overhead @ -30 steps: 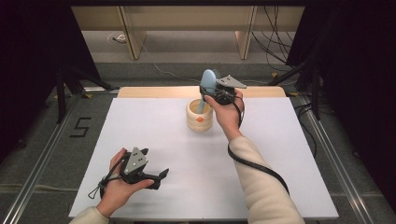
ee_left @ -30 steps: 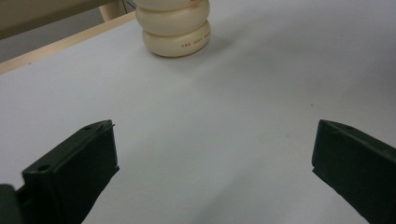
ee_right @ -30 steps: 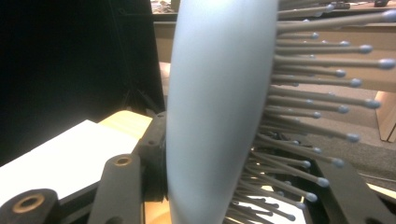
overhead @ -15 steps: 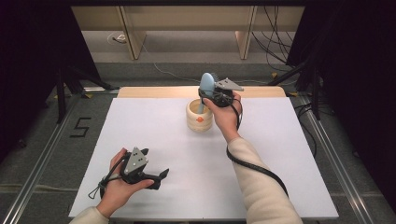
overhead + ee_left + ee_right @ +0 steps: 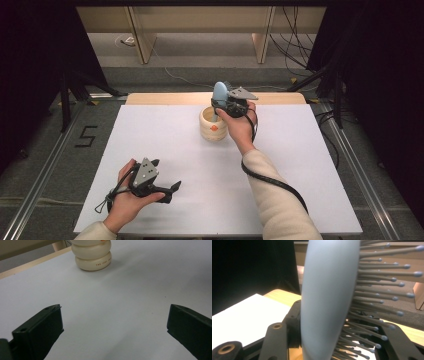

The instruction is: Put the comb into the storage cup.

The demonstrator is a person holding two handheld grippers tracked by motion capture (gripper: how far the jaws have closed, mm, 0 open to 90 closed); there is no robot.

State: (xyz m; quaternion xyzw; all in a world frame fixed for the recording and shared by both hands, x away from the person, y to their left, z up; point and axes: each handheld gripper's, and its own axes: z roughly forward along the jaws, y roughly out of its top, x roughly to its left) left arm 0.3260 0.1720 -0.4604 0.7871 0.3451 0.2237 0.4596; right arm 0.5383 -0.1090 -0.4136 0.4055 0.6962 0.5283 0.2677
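Note:
A pale blue hairbrush (image 5: pixel 219 96) stands upright with its handle down inside a cream ribbed cup (image 5: pixel 212 126) at the table's far middle. My right gripper (image 5: pixel 223 104) is shut on the hairbrush just above the cup's rim. Close up in the right gripper view, the brush head (image 5: pixel 324 300) rises between the jaws, bristles pointing right. My left gripper (image 5: pixel 170 190) rests in a hand near the front left of the white table (image 5: pixel 165 145), open with nothing between its jaws. In the left gripper view the cup (image 5: pixel 92 255) stands far ahead.
A wooden strip (image 5: pixel 165 98) borders the table's far edge. Metal rails (image 5: pixel 345 150) run along both sides over the grey floor, marked with a "5" (image 5: pixel 86 136) at left. Cables and wooden furniture legs (image 5: pixel 142 40) lie beyond the table.
The right gripper with the hairbrush has shifted only slightly over the cup. The left gripper has stayed put.

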